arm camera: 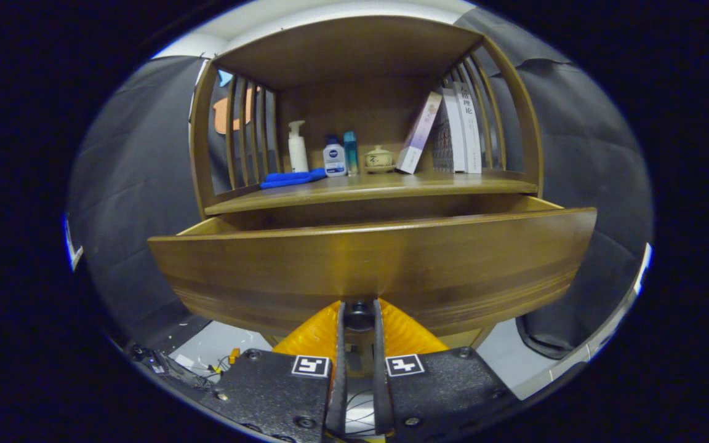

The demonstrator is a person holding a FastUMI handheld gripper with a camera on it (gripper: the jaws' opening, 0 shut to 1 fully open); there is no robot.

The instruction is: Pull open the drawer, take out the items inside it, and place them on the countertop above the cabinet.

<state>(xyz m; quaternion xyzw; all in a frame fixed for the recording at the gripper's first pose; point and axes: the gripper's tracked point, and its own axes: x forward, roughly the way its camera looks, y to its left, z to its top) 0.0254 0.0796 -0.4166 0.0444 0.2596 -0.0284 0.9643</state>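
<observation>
Gripping drawer knob [359, 314], claw [359, 320]

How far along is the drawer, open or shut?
Open: the drawer front stands forward of the countertop; hand-held gripper shut on its knob.

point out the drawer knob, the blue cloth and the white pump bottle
dark round drawer knob [359, 315], gripper view, its face
folded blue cloth [293, 178], gripper view, its top
white plastic pump bottle [297, 154], gripper view, its body

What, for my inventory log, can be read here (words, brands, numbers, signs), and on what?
White book spine: characters, too blurred to read.
Blue-capped bottle: logo, too small.
Gripper, shut on the drawer knob: two coded squares, no words.
</observation>
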